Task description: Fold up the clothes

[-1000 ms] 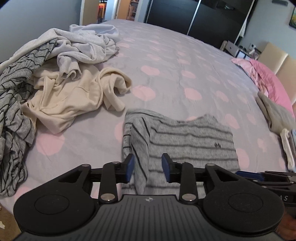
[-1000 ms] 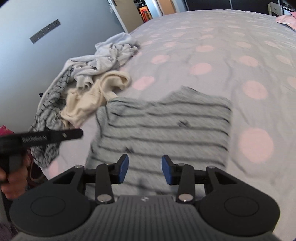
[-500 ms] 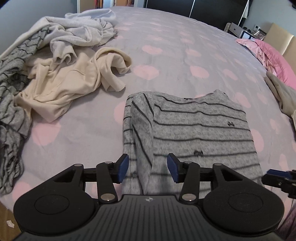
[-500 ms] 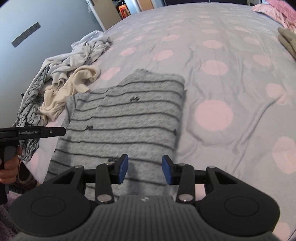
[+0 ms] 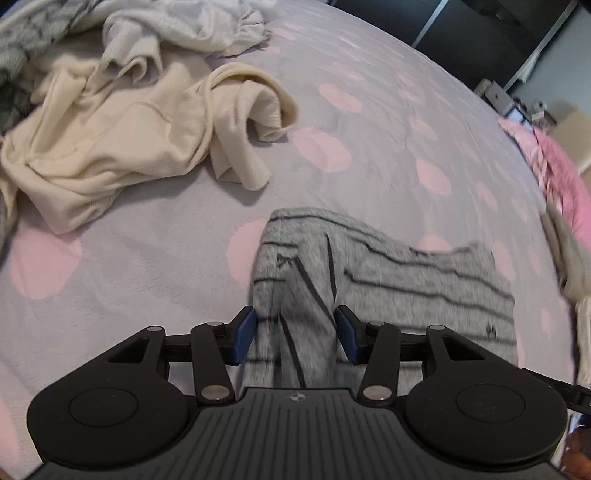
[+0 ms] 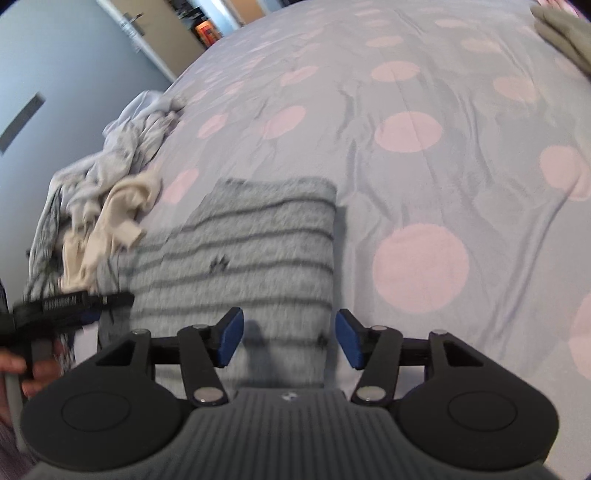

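the grey striped top (image 5: 388, 291) lies flat on the spotted bed cover (image 5: 369, 122), near the front edge of the bed; its left sleeve side is already turned in over the body, so it shows as a rough rectangle with a straight right edge in the right wrist view; judged partly folded, with at least one further fold across its length outstanding; the left gripper (image 5: 295, 334) hangs over the near left part of the garment, above the turned-in sleeve, its jaws standing fairly wide after just having opened; cloth shows between the pads but they do not press on it; the right gripper (image 6: 288, 341) hangs over the near right edge of the same garment, jaws likewise just opened wide and nothing clamped; whether either set of fingertips touches the cloth cannot be told, as both views are blurred; judged to be the approach for a two-handed pinch of the near hem; left of the top, well apart from it, a cream garment (image 5: 122, 136), a white garment (image 5: 192, 26) and another grey striped piece (image 6: 44, 236) lie crumpled in a heap, unfolded; at the far right of the bed some pieces (image 5: 569, 254) look already stacked, detail unclear; most of the task remains.
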Available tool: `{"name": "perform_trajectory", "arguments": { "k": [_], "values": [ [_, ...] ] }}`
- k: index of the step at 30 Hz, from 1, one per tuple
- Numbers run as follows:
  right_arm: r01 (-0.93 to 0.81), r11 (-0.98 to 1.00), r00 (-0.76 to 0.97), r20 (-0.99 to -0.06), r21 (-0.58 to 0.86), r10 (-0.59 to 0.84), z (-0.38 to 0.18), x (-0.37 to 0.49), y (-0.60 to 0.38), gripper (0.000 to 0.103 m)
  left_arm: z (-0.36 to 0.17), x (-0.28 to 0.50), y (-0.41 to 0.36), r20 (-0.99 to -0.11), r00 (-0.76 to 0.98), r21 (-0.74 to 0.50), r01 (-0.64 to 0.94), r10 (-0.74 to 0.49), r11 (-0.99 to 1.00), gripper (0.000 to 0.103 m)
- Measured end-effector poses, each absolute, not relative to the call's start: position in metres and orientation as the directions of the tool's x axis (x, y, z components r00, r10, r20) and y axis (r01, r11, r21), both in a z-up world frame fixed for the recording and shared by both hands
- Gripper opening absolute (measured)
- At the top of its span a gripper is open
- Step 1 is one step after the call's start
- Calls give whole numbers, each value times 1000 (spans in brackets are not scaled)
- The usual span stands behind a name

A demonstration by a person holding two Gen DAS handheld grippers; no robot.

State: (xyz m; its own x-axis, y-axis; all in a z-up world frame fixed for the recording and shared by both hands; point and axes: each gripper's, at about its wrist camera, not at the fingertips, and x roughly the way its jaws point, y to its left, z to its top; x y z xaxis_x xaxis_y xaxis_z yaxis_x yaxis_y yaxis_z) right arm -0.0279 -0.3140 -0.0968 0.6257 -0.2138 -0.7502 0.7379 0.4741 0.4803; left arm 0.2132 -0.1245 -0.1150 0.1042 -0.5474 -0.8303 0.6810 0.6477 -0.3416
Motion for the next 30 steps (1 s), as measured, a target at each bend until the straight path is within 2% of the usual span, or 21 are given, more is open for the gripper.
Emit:
{"name": "perform_trajectory", "arguments": {
  "k": [7, 10, 12, 14, 15, 20, 26, 28, 30],
  "values": [
    [750, 399, 636, -741, 528, -214, -112, -10, -345, 59, -125, 224, -137, -815, 89, -380, 664, -573, 644, 42],
    [745, 396, 644, -735, 537, -214, -119, -6, -350, 56, -125, 224, -140, -809, 97, -373, 677, -579, 635, 31],
    [745, 399, 645, -730, 535, -226, -120, -5, -350, 31, -122, 222, -141, -804, 114, -358, 690, -583, 629, 19],
    [750, 418, 640, -724, 513, -259, -116, -5, -347, 15, -113, 217, -140, -793, 143, -328, 719, -593, 612, 15],
    [751, 426, 639, -716, 504, -280, -112, -6, -345, 12, -107, 213, -141, -781, 163, -311, 735, -603, 602, 13],
    [748, 453, 652, -663, 484, -368, -95, -14, -336, 10, -89, 200, -149, -741, 224, -240, 792, -633, 561, 11],
    [783, 433, 605, -711, 447, -360, -111, -8, -343, 9, -110, 198, -165, -779, 240, -161, 817, -580, 554, 13],
    [791, 432, 588, -731, 433, -345, -115, -6, -344, 14, -113, 197, -166, -788, 247, -143, 817, -563, 558, 17],
    [799, 417, 579, -741, 433, -341, -115, -9, -344, 26, -110, 196, -165, -789, 262, -131, 812, -555, 569, 21]
  ]
}}
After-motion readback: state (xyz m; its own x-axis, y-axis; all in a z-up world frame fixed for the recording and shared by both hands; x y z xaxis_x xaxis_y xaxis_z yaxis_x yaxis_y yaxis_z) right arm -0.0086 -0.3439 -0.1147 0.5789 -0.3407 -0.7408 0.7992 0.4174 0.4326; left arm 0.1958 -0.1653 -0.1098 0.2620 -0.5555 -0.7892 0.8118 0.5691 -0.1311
